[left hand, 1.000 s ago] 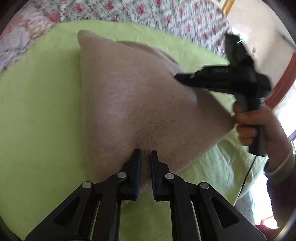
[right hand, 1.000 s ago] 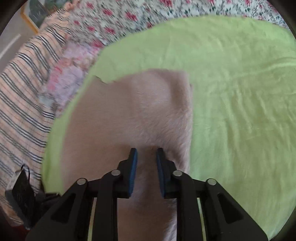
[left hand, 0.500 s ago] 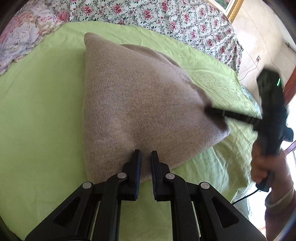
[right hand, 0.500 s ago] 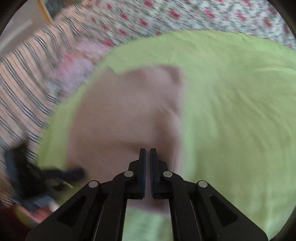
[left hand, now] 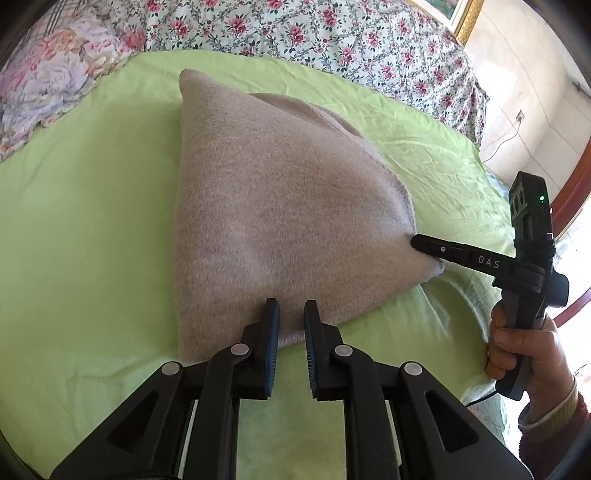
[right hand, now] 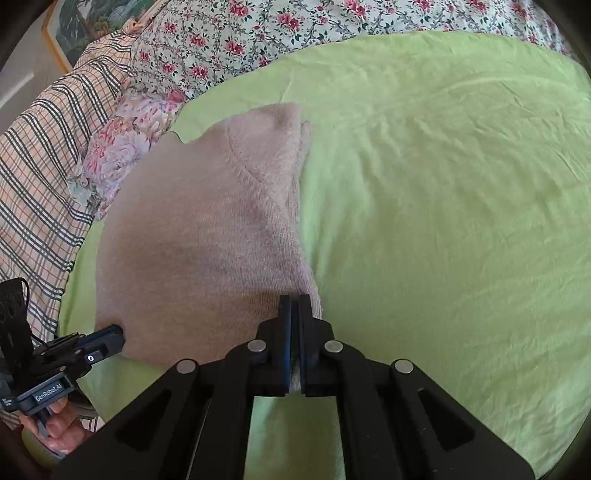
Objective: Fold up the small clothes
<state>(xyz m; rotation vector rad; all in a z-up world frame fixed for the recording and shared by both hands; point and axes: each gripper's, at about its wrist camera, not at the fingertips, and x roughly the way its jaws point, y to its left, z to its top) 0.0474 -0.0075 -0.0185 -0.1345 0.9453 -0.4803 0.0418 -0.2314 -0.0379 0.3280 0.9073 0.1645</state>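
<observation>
Two grippers work at the near edge of one beige sweater (left hand: 280, 206), which lies folded on a green sheet (left hand: 92, 221) and fills the middle of the left wrist view. The left gripper (left hand: 291, 314), at the bottom centre of that view, has its jaws parted a little, the sweater's hem lying in the gap; whether the pads touch the cloth I cannot tell. The right gripper (right hand: 294, 306), bottom centre of its own view, is pinched tight on the sweater's near right corner, cloth showing between its blue pads. In the left wrist view that gripper's finger comes in from the right, its tip on the same corner, a hand (left hand: 517, 350) on its handle at lower right. A flowered bedspread (left hand: 295, 33) runs across the top of both views. A plaid cloth (right hand: 40, 177) lies at the left of the right wrist view.
</observation>
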